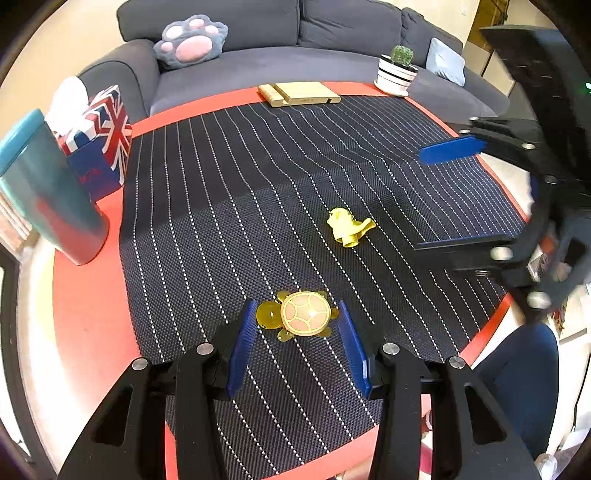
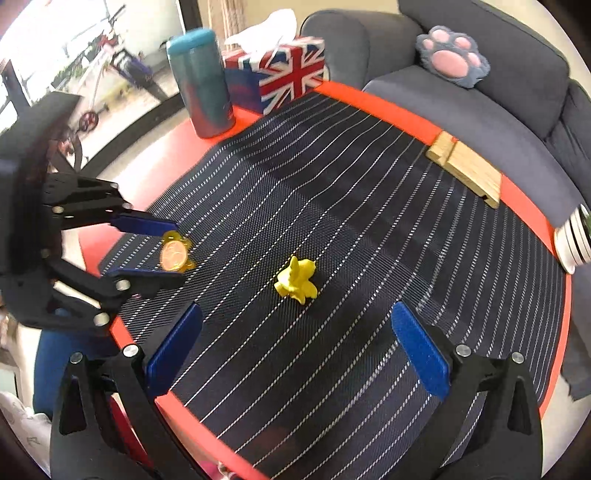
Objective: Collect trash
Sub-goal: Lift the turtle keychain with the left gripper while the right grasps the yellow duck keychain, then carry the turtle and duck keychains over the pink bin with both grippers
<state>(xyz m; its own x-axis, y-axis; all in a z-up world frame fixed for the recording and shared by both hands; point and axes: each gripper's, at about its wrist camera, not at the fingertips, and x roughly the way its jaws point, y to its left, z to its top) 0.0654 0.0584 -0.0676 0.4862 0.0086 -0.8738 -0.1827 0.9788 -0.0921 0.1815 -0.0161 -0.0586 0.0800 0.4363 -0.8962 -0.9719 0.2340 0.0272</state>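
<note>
A dark grey sofa (image 1: pixel 258 33) runs along the far side of the room, a paw-shaped cushion (image 1: pixel 192 40) propped on its seat. In front of it stands a red table (image 1: pixel 88 295), nearly covered by a black mat with white dotted stripes (image 1: pixel 258 177). Along the table's edges sit a Union Jack tissue box (image 1: pixel 103 144) with a teal tumbler (image 1: pixel 48 192) just beside it, a wooden stand (image 1: pixel 299 94) at the far rim, and a small cactus in a striped white pot (image 1: pixel 397 74) at the far corner. The right gripper (image 2: pixel 295 347) hovers over the mat with its blue pads spread wide and nothing between them. The left gripper (image 1: pixel 297 345) is tilted down at the mat, its jaws partly spread on either side of a little yellow toy turtle (image 1: pixel 301 314) with a pink shell; whether the pads actually touch the turtle I cannot tell. The trash, a crumpled yellow scrap (image 1: pixel 349 226), lies loose near the middle of the mat, apart from the turtle and beyond the right gripper's fingertips (image 2: pixel 419 347).
</note>
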